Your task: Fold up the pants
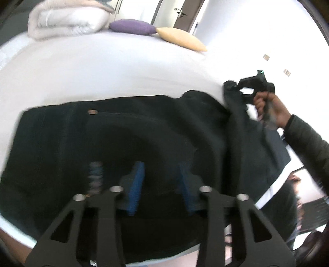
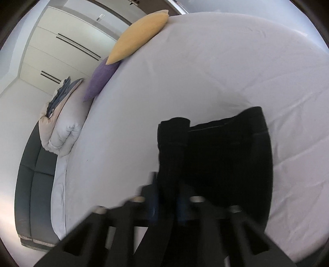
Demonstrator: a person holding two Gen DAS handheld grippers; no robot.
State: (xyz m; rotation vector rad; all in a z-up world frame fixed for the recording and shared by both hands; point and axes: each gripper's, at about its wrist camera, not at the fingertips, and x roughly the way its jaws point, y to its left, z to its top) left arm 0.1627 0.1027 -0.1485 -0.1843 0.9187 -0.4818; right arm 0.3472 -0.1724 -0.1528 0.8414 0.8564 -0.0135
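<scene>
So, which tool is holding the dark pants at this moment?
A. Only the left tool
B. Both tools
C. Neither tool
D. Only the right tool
D: the right tool is shut on a bunched fold of the dark pants and lifts it, while the left tool stands open above the cloth.

On the bed (image 1: 102, 67) there is one pair of dark pants (image 1: 123, 133). At its far edge lie two cushions, one purple (image 1: 132, 26) and one yellow (image 1: 181, 39), beside one rolled white duvet (image 1: 67, 19). Two grippers (image 1: 160, 178) (image 2: 166, 205) are in view.
</scene>
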